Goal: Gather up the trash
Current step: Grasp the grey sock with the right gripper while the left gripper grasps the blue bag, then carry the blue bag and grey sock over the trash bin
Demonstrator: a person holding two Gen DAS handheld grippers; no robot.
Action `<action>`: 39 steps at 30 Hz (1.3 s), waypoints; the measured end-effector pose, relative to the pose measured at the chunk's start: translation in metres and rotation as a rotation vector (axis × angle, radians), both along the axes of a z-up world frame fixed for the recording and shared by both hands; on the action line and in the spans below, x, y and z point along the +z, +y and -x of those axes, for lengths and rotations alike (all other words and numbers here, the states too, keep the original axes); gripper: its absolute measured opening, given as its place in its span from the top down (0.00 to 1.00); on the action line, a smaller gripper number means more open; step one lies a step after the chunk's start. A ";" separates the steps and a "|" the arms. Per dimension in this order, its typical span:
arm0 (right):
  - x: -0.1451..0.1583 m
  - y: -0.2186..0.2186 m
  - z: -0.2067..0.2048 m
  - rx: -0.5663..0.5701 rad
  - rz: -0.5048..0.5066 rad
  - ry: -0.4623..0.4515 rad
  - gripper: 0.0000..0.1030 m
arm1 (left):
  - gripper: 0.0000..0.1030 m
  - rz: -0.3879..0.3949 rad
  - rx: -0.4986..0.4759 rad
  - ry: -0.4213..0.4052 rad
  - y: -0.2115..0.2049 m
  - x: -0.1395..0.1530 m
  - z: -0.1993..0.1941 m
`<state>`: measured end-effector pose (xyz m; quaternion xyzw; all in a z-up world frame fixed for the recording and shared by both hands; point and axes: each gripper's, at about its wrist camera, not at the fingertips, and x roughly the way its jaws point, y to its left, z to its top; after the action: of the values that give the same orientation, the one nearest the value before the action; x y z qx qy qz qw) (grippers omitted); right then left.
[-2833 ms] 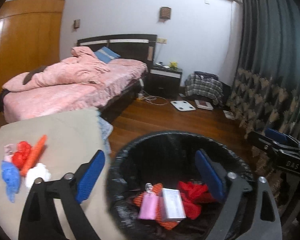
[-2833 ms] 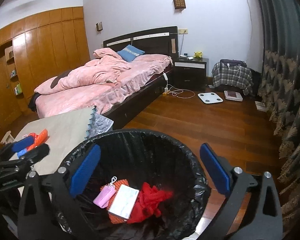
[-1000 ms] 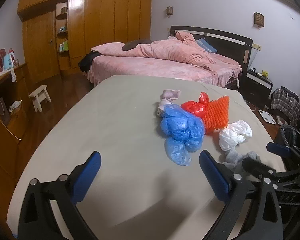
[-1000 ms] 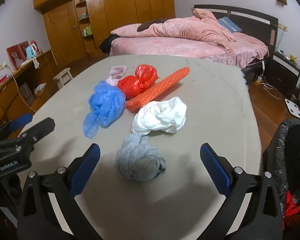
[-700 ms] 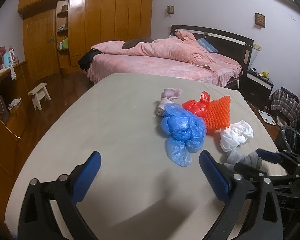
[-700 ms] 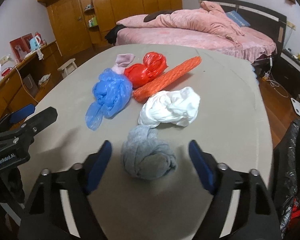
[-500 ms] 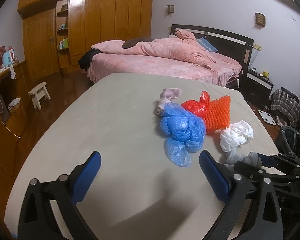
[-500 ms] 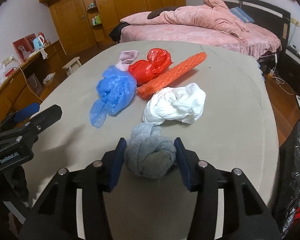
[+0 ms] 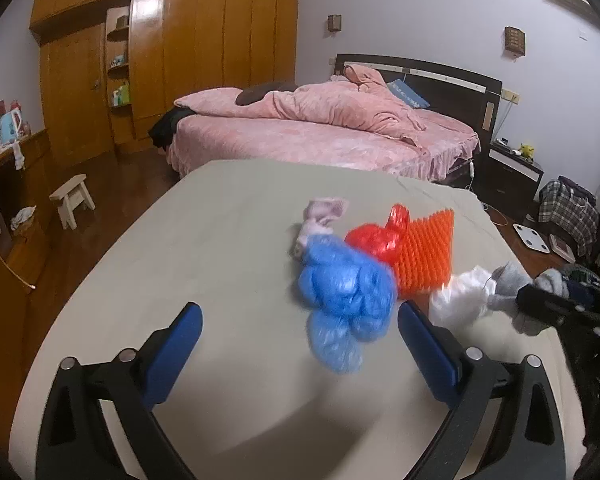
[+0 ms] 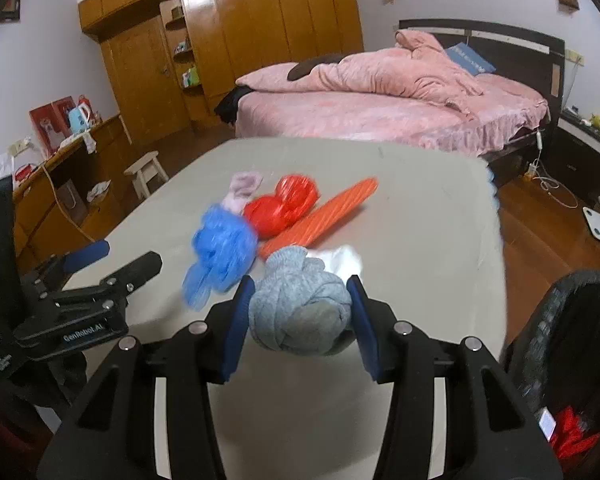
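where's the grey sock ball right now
The grey sock ball sits clamped in the right gripper, low centre in the right wrist view, just in front of the white bag and right of the blue bag.

- One grey sock ball [image 10: 300, 304], clamped between the right fingers [image 10: 236, 320].
- One blue bag [image 9: 342, 300], ahead between the left fingers [image 9: 172, 352].
- One red bag [image 9: 376, 238].
- One orange mesh [image 9: 426, 254].
- One white wad [image 9: 458, 302].
- One pink sock [image 9: 320, 216], farthest ahead.
- One bin [image 10: 572, 344], right of the right fingers.
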<state>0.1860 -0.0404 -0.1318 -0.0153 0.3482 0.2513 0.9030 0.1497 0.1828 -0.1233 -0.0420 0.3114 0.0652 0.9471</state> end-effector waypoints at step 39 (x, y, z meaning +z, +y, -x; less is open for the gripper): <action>0.015 -0.017 -0.026 -0.058 -0.040 -0.037 0.55 | 0.59 0.033 -0.052 0.038 -0.027 0.022 -0.032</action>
<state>0.2120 -0.0579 -0.1167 0.0083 0.3266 0.2317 0.9163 0.1818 0.1560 -0.1013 -0.0484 0.3314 0.0363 0.9416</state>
